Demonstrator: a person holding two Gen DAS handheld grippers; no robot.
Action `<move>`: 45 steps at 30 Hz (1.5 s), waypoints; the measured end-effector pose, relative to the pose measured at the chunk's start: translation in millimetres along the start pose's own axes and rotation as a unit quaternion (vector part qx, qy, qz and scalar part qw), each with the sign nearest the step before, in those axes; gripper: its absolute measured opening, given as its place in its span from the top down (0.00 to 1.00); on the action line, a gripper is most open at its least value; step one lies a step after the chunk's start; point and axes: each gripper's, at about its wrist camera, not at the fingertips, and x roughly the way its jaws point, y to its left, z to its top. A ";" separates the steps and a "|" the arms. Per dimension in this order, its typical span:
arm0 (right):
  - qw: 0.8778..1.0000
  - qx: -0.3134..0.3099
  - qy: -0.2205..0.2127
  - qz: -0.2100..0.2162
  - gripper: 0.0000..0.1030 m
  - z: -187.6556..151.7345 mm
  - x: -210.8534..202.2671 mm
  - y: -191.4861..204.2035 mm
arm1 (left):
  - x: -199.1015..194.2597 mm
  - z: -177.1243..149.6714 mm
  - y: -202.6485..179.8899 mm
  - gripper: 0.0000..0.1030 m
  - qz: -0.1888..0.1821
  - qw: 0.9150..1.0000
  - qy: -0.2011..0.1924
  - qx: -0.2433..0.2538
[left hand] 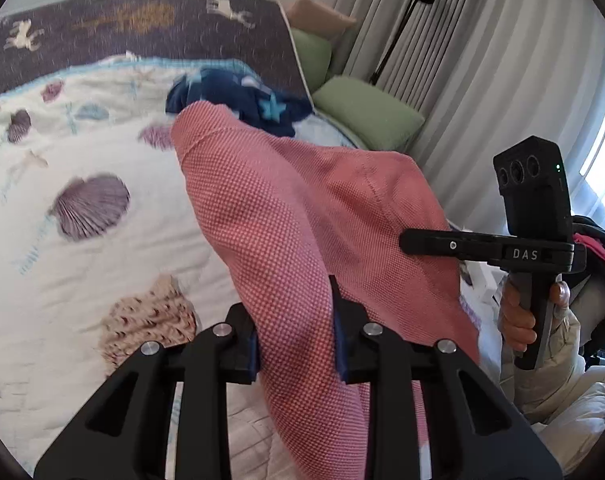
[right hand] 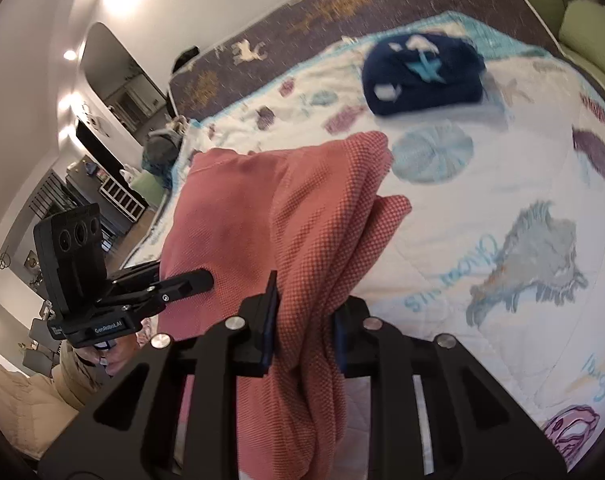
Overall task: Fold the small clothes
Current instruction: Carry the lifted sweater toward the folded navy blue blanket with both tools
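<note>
A pink waffle-knit garment [left hand: 286, 216] hangs lifted above the bed, held between both grippers. My left gripper [left hand: 296, 332] is shut on one bunched edge of it. My right gripper [right hand: 304, 320] is shut on another edge, with the pink garment [right hand: 270, 216] draping in folds in front of it. The right gripper also shows in the left wrist view [left hand: 422, 244] at the cloth's right side. The left gripper shows in the right wrist view [right hand: 194, 280] at the cloth's left side. A navy garment with stars [right hand: 422, 76] lies bunched farther up the bed.
The bed has a white seashell-print quilt [left hand: 86, 200] and a dark blanket with animal figures [left hand: 142, 24] at the far end. Green cushions [left hand: 366, 116], a floor lamp [left hand: 402, 20] and grey curtains stand to the right. Shelves and furniture [right hand: 102, 184] lie left of the bed.
</note>
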 end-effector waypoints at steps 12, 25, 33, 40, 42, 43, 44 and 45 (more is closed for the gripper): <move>0.991 -0.092 -0.093 -0.007 0.79 67.5 -68.6 56.2 | -61.7 71.9 -47.9 0.74 0.050 0.987 -0.104 0.111; 0.984 -0.071 -0.159 -0.038 0.79 153.9 -117.6 37.9 | -46.3 174.5 -87.0 0.74 0.068 0.974 -0.144 0.160; 0.978 -0.047 -0.193 -0.055 0.79 231.8 -120.1 -3.2 | -3.6 252.7 -98.5 0.74 0.089 0.967 -0.161 0.176; 0.973 -0.032 -0.211 -0.084 0.79 282.2 -99.2 -33.2 | 41.6 297.1 -96.9 0.74 0.115 0.961 -0.164 0.188; 0.973 -0.027 -0.211 -0.092 0.79 296.3 -86.8 -42.1 | 56.7 306.8 -89.2 0.74 0.124 0.961 -0.160 0.187; 0.973 -0.025 -0.211 -0.095 0.79 301.1 -80.2 -45.5 | 64.7 311.7 -84.9 0.74 0.128 0.961 -0.157 0.188; 0.973 -0.022 -0.209 -0.097 0.79 307.0 -73.5 -49.5 | 70.4 314.9 -81.7 0.74 0.132 0.961 -0.155 0.189; 0.973 -0.018 -0.207 -0.099 0.79 314.6 -63.6 -55.6 | 80.5 320.8 -76.0 0.74 0.139 0.960 -0.152 0.190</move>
